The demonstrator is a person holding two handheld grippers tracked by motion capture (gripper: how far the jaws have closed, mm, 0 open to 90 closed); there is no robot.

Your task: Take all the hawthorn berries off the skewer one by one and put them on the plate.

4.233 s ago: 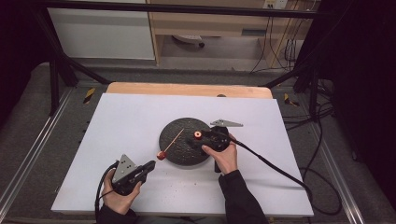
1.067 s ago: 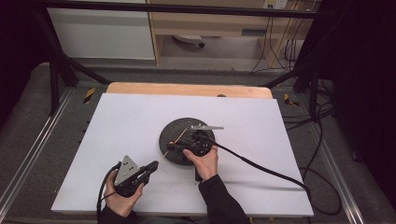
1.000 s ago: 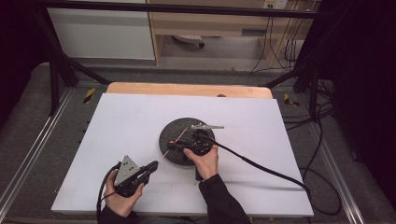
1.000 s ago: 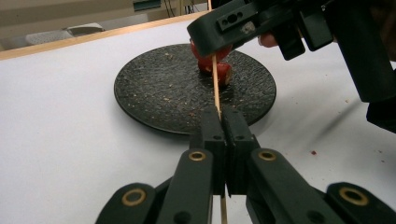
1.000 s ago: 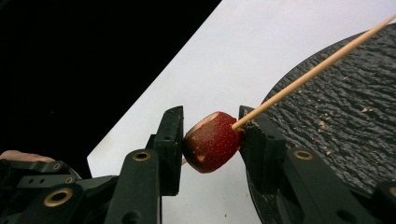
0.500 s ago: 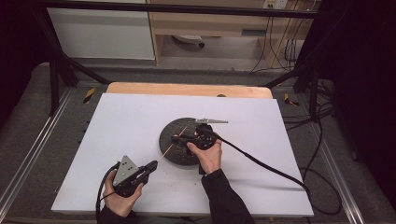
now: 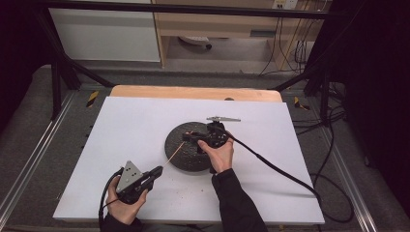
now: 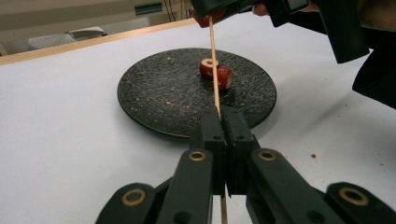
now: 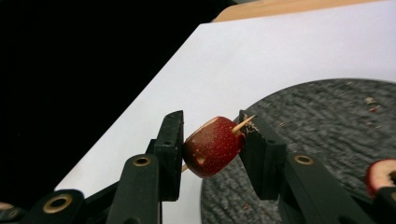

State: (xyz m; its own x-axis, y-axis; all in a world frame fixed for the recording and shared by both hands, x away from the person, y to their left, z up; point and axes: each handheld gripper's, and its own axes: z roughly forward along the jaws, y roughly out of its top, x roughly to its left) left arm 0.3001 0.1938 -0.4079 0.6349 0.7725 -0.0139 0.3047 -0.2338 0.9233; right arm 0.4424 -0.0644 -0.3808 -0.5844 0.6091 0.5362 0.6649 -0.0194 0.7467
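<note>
Between the right hand-held gripper (image 9: pixel 210 140) pads, a clamped red fruit (image 9: pixel 212 145) hides the skewer (image 9: pixel 243 124).

You have two tools in hand: the left tool (image 7: pixel 155 172) and the right tool (image 7: pixel 189 137). There is one wooden skewer (image 8: pixel 214 70) and one dark round plate (image 8: pixel 154 88) on the one white table (image 7: pixel 121 125). You can count three red fruit pieces: one fruit on the skewer (image 9: pixel 212 145) and two loose pieces (image 8: pixel 215 72) lying on the plate.
</note>
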